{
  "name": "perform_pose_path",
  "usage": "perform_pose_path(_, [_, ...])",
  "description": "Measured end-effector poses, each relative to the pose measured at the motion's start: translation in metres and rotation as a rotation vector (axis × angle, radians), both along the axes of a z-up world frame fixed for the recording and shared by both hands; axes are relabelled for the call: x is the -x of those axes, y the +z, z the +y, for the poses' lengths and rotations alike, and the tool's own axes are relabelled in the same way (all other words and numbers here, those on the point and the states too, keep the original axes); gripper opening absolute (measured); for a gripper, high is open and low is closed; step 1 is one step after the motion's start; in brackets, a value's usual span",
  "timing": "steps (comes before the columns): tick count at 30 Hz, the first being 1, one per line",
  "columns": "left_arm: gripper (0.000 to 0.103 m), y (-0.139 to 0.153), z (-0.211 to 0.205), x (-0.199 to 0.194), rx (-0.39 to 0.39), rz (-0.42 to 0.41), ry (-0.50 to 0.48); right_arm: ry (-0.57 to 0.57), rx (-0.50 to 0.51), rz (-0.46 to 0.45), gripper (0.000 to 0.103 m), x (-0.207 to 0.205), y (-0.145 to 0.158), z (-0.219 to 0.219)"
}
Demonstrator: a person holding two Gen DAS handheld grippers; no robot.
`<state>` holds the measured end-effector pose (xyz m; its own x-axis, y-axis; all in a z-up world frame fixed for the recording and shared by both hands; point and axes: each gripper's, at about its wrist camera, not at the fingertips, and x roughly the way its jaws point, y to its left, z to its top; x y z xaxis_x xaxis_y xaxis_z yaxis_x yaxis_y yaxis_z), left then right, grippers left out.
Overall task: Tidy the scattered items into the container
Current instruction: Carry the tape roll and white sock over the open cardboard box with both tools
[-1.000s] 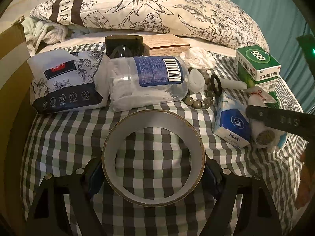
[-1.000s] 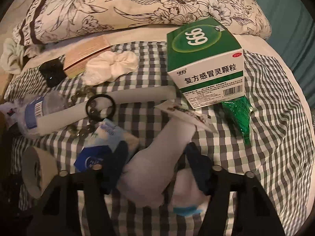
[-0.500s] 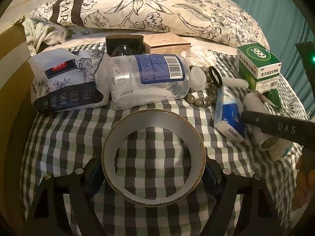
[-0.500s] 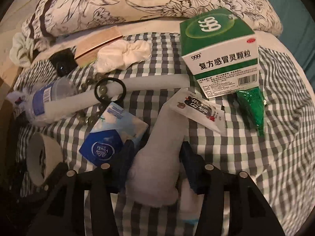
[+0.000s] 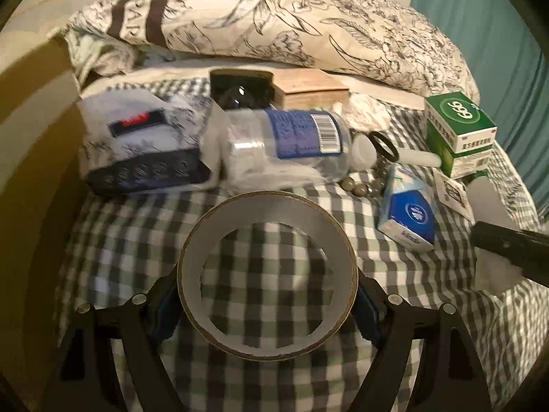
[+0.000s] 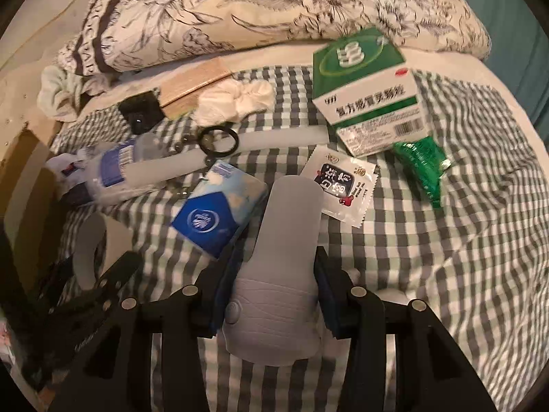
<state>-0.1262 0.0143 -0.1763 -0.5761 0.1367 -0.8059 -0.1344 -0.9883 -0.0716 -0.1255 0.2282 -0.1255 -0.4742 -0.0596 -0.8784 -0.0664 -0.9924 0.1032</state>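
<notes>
My left gripper is shut on a brown tape roll, held upright just above the checked bedsheet, one pad on each side. In the right wrist view my right gripper has a grey tube-shaped device between its pads; the jaws are closing and both pads touch its ridged lower half. A cardboard box wall stands at the far left. One black finger of the right gripper shows at the left wrist view's right edge.
Scattered on the sheet are a blue tissue pack, white sachet, green medicine box, green packet, black ring, clear bottle and wipes pack. A floral pillow lies behind.
The right gripper's jaws have narrowed onto the grey device, which has risen a little off the sheet. The left gripper still holds the tape roll in nearly the same place.
</notes>
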Motion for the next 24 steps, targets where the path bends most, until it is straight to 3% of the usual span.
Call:
perform_pose_path(9, [0.084,0.032,-0.005,-0.018,-0.035,0.001,-0.003,0.059,0.007,0.03,0.044,-0.024,0.021,-0.011])
perform_pose_path(16, [0.084,0.073,0.005,-0.035,0.011,0.052,-0.019,0.111,0.011,0.063,0.044,-0.048,0.048,-0.019])
perform_pose_path(24, [0.084,0.098,0.0,-0.053,0.023,0.088,-0.01,0.119,0.014,0.125,0.044,-0.07,0.079,-0.021])
